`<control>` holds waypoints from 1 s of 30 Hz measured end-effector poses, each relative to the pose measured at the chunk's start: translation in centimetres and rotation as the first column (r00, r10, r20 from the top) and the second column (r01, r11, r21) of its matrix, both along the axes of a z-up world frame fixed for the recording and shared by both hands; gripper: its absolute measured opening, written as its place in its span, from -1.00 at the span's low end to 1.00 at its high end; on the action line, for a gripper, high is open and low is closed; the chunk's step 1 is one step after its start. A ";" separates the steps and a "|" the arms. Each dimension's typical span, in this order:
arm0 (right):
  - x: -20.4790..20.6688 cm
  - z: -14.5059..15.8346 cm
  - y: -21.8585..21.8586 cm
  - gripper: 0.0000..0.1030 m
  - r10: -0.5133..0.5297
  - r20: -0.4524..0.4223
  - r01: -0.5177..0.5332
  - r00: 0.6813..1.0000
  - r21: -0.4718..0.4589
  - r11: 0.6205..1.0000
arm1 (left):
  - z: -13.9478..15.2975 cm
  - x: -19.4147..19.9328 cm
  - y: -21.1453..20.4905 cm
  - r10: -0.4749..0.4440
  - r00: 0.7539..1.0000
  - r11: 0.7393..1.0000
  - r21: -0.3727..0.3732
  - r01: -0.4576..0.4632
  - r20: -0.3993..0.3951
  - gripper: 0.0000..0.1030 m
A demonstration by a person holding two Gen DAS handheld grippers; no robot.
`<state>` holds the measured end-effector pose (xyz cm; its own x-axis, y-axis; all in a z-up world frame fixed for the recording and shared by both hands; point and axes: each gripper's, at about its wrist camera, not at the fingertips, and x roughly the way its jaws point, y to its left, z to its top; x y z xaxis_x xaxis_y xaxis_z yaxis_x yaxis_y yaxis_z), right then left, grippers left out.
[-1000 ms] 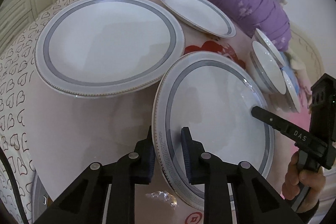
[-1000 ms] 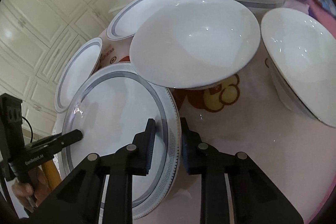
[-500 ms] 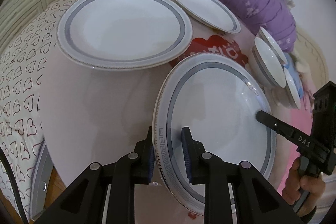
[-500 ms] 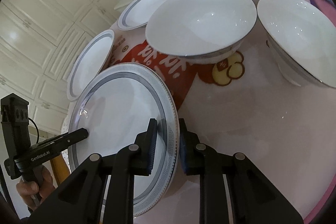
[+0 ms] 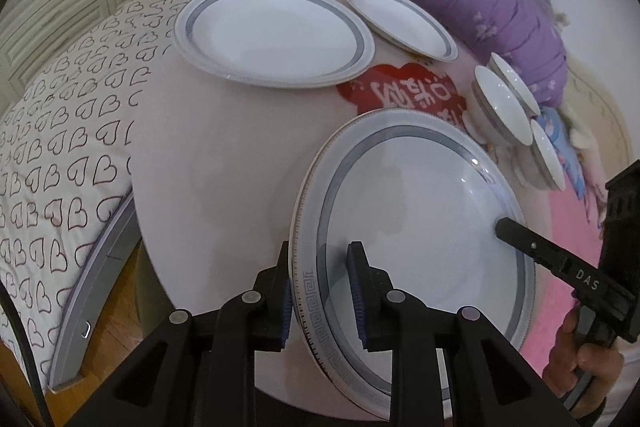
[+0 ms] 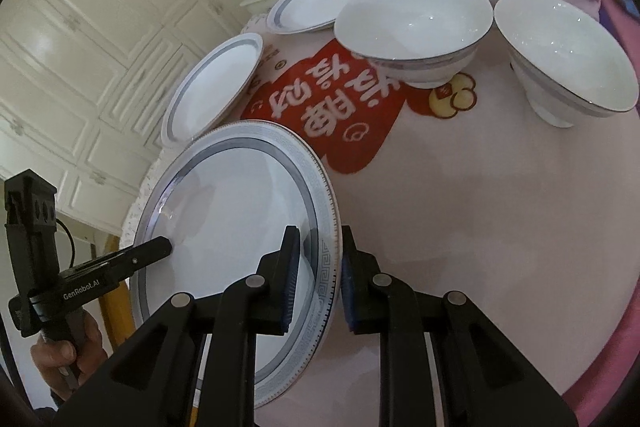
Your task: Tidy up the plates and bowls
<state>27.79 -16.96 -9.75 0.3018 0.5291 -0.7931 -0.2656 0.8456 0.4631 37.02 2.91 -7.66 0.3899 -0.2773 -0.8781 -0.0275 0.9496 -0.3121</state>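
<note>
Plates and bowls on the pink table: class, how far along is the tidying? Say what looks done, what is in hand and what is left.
Done: nothing is stacked yet. In hand: the large plate is pinched at opposite rims by the left gripper, its jaws opening slightly, and the right gripper. Left: another large plate, a small plate and three bowls lie apart on the table.

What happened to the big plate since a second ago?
Both grippers, left gripper and right gripper, lifted the big plate higher off the pink tablecloth, still clamping opposite rims. The other plates and the bowls stayed put.
</note>
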 end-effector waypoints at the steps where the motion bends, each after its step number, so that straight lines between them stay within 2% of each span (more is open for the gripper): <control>1: -0.1 0.0 0.1 -0.64 0.002 -0.002 -0.002 1.000 -0.004 1.000 | -0.1 -0.2 0.1 0.002 1.000 1.000 0.001 -0.002 -0.003 -0.57; 12: -0.6 -1.8 -0.1 -0.64 -0.054 -0.024 0.053 0.998 -0.023 0.998 | -1.7 0.3 1.0 -0.044 0.999 0.999 0.004 0.044 -0.019 -0.57; 26: -1.0 -2.1 -0.5 -0.55 -0.084 -0.043 0.084 0.995 -0.008 0.996 | -2.0 1.3 0.5 -0.093 0.996 0.995 0.034 0.094 -0.016 -0.54; 27: -0.9 -2.1 -0.7 -0.45 -0.093 -0.050 0.094 0.994 0.008 0.996 | -1.9 1.3 0.6 -0.086 0.996 0.995 0.047 0.087 -0.009 -0.51; 28: -0.9 -2.1 -0.8 -0.26 -0.101 -0.049 0.102 0.994 0.012 0.995 | -1.8 1.4 0.5 -0.082 0.997 0.995 0.061 0.082 -0.007 -0.33; 29: -0.9 -1.9 -0.9 -0.12 -0.110 -0.043 0.111 0.993 0.011 0.994 | -1.5 1.5 0.6 -0.076 0.997 0.994 0.073 0.076 -0.002 0.05; 30: -0.9 -1.6 -1.1 0.21 -0.121 -0.032 0.122 0.992 0.008 0.993 | -1.3 1.5 0.7 -0.070 0.998 0.995 0.077 0.069 0.007 0.27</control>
<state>26.90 -18.03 -11.32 0.3391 0.4981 -0.7981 -0.1464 0.8660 0.4782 38.53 3.62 -8.95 0.3803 -0.2364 -0.8941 0.0419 0.9702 -0.2387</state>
